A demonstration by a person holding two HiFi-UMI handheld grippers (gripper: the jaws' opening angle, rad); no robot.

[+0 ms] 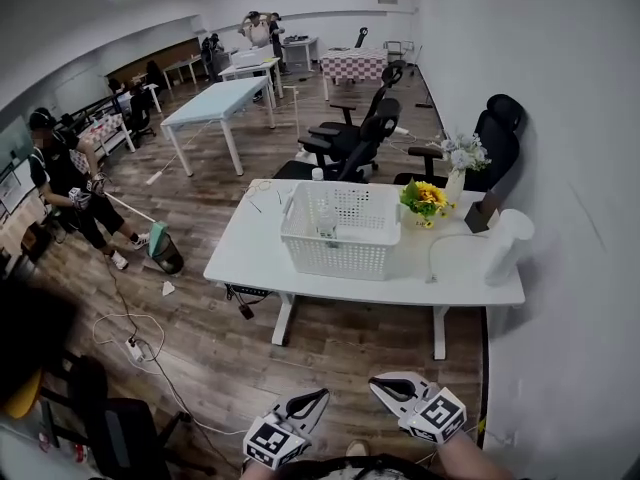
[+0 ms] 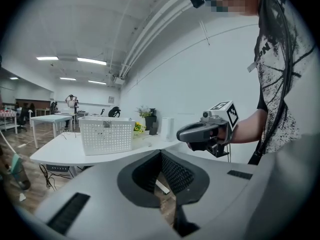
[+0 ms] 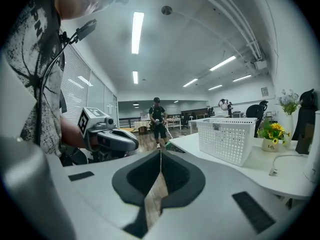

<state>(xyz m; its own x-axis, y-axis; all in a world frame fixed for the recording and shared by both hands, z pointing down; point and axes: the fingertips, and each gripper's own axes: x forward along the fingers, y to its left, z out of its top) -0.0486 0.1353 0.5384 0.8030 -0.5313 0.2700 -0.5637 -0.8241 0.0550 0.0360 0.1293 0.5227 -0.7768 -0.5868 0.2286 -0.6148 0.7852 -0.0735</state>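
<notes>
the left gripper (image 1: 318, 398) and the right gripper (image 1: 378, 385) are held low, side by side, at the bottom of the head view. each has its jaws brought together at the tips, with nothing between them. the white basket (image 1: 335, 253) stands on the white table (image 1: 250, 258), well apart from both grippers, with yellow flowers (image 1: 424, 200) just beside it.
</notes>
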